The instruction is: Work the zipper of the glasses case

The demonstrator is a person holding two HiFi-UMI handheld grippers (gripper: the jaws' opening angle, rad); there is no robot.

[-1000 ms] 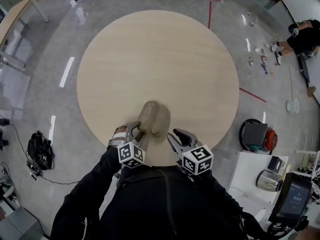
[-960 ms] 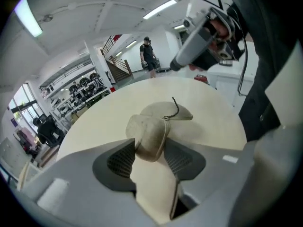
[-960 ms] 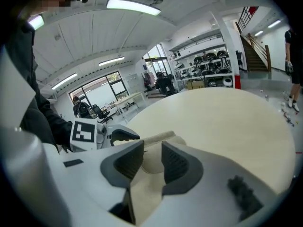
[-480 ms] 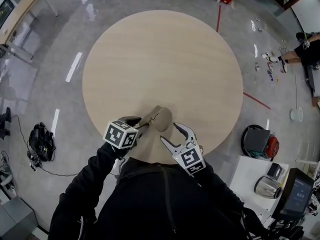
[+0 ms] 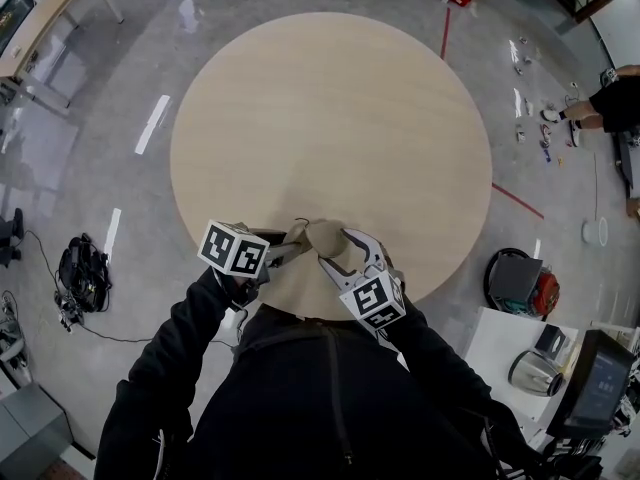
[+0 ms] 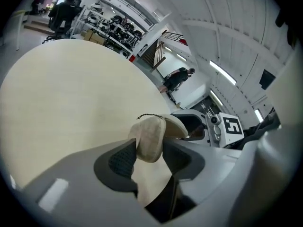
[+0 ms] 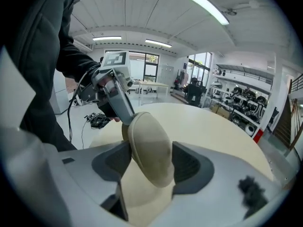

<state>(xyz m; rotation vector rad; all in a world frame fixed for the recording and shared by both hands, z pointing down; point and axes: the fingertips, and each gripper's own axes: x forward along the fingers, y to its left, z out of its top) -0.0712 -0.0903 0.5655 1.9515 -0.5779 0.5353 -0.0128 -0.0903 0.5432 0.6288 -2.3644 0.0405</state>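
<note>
The beige glasses case [image 5: 322, 236] is held just above the near edge of the round table [image 5: 330, 118]. My left gripper [image 5: 285, 248] comes in from the left. Its jaws are closing and both pads press on one rounded end of the case [image 6: 149, 138]. A dark zipper cord [image 6: 147, 116] sticks up from the top of the case. My right gripper [image 5: 340, 250] reaches in from the right. Its jaws are opening wide with the other end of the case [image 7: 149, 145] standing between them, and neither pad clearly squeezes it.
The table's near edge runs just under both grippers. On the floor are a black bag [image 5: 515, 273] to the right, a cable bundle [image 5: 80, 290] to the left and a kettle [image 5: 530, 363] on a white stand. A person [image 5: 620, 86] sits at far right.
The left gripper took the case off the table and turned it. The right gripper moved in from the right and spread its jaws round the case's other end.
</note>
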